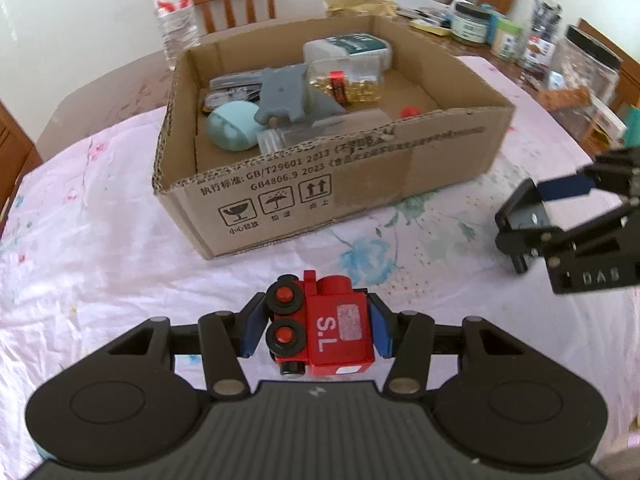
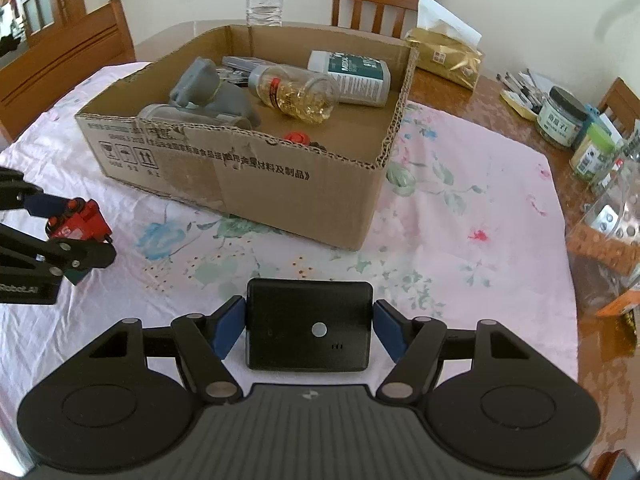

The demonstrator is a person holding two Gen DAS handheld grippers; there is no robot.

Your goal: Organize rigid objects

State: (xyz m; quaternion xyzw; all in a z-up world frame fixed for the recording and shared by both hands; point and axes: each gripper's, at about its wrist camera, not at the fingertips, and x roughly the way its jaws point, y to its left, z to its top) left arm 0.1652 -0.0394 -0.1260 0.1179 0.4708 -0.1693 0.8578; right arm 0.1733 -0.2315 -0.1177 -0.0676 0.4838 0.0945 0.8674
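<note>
The left gripper (image 1: 316,326) is clamping a red toy train (image 1: 320,324) between its blue pads, holding it over the flowered cloth (image 1: 100,240) on the bench, just near of the cardboard box (image 1: 360,184). The right gripper (image 2: 308,328) is gripping a black rectangular device (image 2: 308,326) by its two sides, also near of the box and off to the right of the train. Inside the box, a grey toy (image 1: 284,94), a teal egg-shaped object (image 1: 234,124), a clear bottle of golden capsules (image 2: 294,94) and a white bottle (image 2: 354,76) are lying together.
</note>
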